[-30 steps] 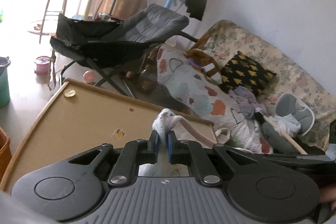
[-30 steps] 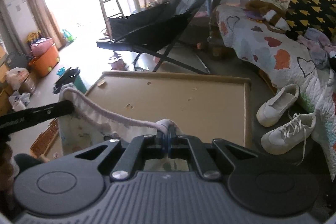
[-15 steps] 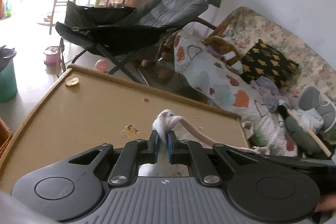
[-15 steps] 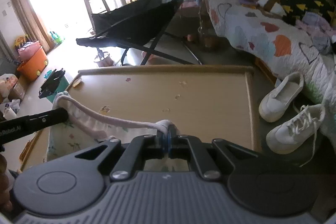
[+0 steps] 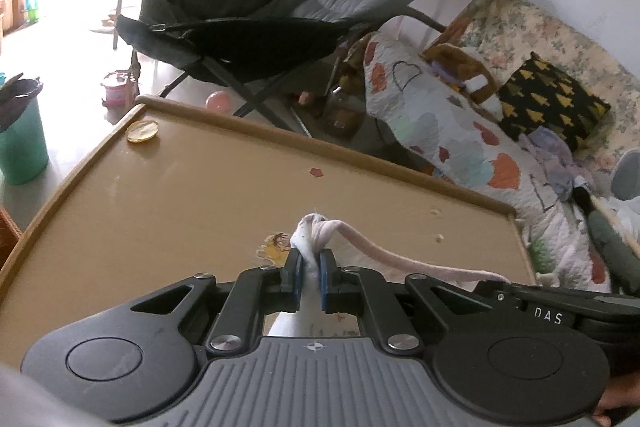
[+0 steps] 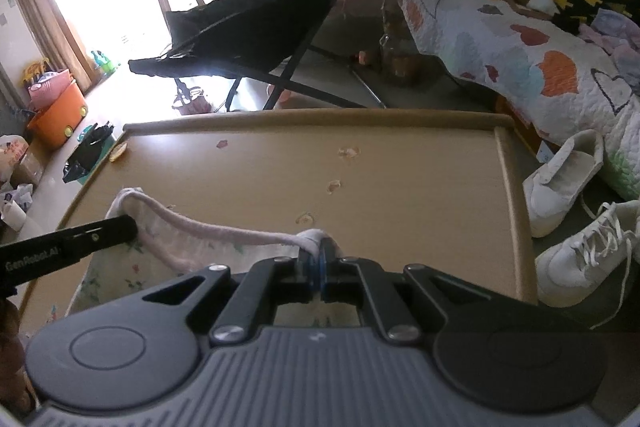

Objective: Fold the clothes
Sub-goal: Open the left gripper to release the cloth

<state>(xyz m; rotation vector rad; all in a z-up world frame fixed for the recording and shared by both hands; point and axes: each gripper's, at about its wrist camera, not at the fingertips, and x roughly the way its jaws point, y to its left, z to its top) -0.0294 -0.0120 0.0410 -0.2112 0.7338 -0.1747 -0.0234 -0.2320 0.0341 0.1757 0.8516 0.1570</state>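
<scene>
A small white garment with a faint flower print and a pale pink band [image 6: 208, 227] is stretched between both grippers above the brown table [image 6: 400, 179]. My left gripper [image 5: 310, 259] is shut on one bunched corner of the garment [image 5: 316, 233], and the band [image 5: 384, 255] runs off to the right toward the other tool. My right gripper [image 6: 316, 259] is shut on the opposite corner. The left gripper's fingers [image 6: 100, 233] show at the left edge of the right wrist view, holding the far end. The cloth hangs below, low over the table's near part [image 6: 132, 267].
The table [image 5: 180, 195] has a raised rim, stickers and a yellow disc [image 5: 142, 131] at its far left corner. A black folding chair [image 5: 248, 31] stands behind it. A sofa with a heart quilt [image 5: 460, 131] lies right. Two white shoes [image 6: 576, 195] sit on the floor; a green bin [image 5: 20, 143] at left.
Both grippers have come down and forward over the table with the garment still stretched between them. The table fills more of both views, and the cloth hangs nearer its surface.
</scene>
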